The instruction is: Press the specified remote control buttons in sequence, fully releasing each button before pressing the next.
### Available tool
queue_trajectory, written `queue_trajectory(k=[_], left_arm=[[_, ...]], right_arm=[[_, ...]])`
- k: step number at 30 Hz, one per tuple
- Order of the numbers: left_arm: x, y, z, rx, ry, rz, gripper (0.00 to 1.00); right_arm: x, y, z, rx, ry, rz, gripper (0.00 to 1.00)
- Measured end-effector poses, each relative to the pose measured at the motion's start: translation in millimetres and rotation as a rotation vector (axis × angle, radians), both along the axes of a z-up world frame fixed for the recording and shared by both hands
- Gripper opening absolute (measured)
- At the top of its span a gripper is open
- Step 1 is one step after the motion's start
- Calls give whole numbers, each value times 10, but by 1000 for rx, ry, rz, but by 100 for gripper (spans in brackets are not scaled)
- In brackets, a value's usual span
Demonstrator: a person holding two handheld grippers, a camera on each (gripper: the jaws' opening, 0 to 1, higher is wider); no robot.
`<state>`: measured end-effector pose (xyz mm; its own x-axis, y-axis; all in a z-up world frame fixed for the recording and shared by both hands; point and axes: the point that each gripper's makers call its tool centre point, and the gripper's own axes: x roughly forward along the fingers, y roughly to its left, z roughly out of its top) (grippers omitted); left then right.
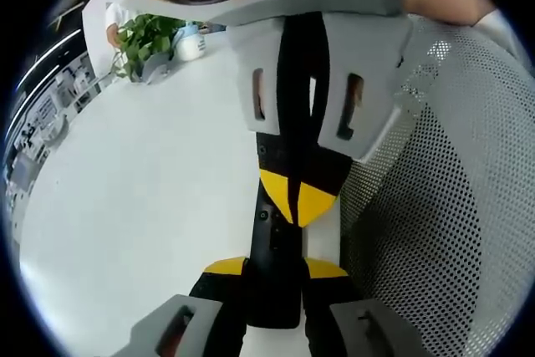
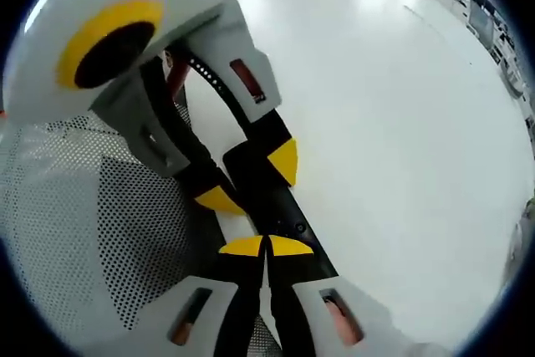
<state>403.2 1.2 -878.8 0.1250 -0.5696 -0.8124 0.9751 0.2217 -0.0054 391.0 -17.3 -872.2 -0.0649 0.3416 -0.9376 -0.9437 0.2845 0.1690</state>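
Currently we hold the black remote control (image 1: 273,265) above the white table (image 1: 142,198): left gripper (image 1: 276,269) clamps one end, right gripper (image 2: 266,248) closed, tips touching it. Rigid, light, smooth; grip its side edges.

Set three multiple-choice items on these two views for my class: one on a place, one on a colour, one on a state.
1. Where does the potted green leafy plant stand?
A. At the far end of the white table
B. On the grey mesh chair
C. On the floor

2. What colour are the jaw tips of both tools?
A. Red
B. Yellow
C. Blue

3. How do the jaws of the right tool stand?
A. Wide open
B. Shut, tips together on the slim black remote control
C. Gripping the plant

Answers:
1. A: the left gripper view shows the plant on the tabletop.
2. B: every tip is yellow.
3. B: the tips meet without a gap, while the left tool clamps the remote.
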Motion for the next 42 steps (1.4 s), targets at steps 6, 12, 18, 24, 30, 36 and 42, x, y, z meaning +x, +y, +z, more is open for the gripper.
queue_trajectory(k=[6,12,18,24,30,36,42], left_arm=[[-3,0,2,-2,1,5,25],[-7,1,5,-6,0,6,25],[-11,2,8,-7,0,5,25],[-15,0,13,-7,1,4,25],[-7,-2,8,-13,0,3,25],[-8,-6,16,-24,-1,-5,25],[-7,-8,19,-20,-3,-9,24]], right_arm=[[3,-2,-1,6,2,-12,0],[-6,10,-2,-24,-12,12,0],[-5,1,-4,-21,-14,12,0],[-2,2,-14,-19,-12,14,0],[3,4,-6,-20,24,-29,0],[3,-9,-1,-14,31,-40,0],[51,-22,45,26,88,-155,0]])
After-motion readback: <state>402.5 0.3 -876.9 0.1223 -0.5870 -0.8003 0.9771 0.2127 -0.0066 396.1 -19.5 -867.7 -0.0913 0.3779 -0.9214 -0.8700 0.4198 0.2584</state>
